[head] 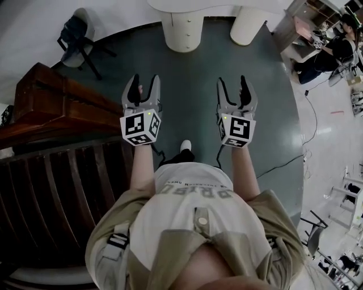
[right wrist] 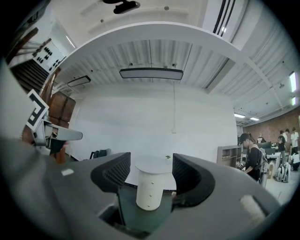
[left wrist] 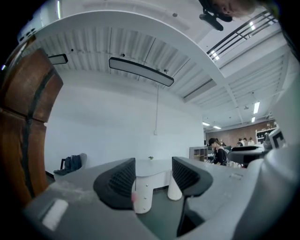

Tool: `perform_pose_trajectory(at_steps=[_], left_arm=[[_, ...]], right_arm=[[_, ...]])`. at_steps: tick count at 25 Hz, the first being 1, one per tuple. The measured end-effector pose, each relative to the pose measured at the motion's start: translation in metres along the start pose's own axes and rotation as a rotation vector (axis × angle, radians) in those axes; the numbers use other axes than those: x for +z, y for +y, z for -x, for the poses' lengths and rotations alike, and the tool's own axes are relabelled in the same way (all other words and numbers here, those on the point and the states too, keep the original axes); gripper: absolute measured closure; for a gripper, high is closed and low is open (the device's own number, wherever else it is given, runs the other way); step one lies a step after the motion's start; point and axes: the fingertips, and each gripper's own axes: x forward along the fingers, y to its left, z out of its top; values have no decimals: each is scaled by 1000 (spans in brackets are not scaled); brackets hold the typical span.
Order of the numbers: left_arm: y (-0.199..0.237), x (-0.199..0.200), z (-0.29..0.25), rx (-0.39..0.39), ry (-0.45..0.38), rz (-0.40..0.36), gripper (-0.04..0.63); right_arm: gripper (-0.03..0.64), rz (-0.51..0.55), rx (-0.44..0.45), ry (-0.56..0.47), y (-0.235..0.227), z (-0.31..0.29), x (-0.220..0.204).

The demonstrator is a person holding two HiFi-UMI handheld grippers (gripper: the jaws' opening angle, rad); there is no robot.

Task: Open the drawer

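A white round pedestal [head: 182, 31] with a column of small drawer knobs stands under a white tabletop [head: 221, 5], ahead of me across the grey-green floor. It shows between the jaws in the left gripper view [left wrist: 143, 197] and the right gripper view [right wrist: 149, 190]. My left gripper [head: 143, 85] [left wrist: 153, 176] is held out at waist height, open, with nothing between its fingers. My right gripper [head: 232, 85] [right wrist: 151, 176] hangs level beside it, also open and empty. Both are well short of the pedestal.
A second, plain white pedestal [head: 248, 25] stands right of the first. Dark wooden furniture [head: 57, 102] and a slatted wooden piece [head: 62, 192] fill the left. A chair with a jacket [head: 76, 37] is at back left. A person [head: 334, 48] sits at far right; a cable [head: 283, 164] crosses the floor.
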Motion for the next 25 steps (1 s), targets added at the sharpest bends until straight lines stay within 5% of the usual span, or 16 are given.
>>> perform_pose_trajectory(at_steps=[13,25], left_arm=[[45,1,-84,-48,-2,25,339],[66,-12,-114,42,19,37,339]], right_arm=[[341,-8,-63,15,-5,-82,-4],[341,-31,-38,33,-33,-138,-19]])
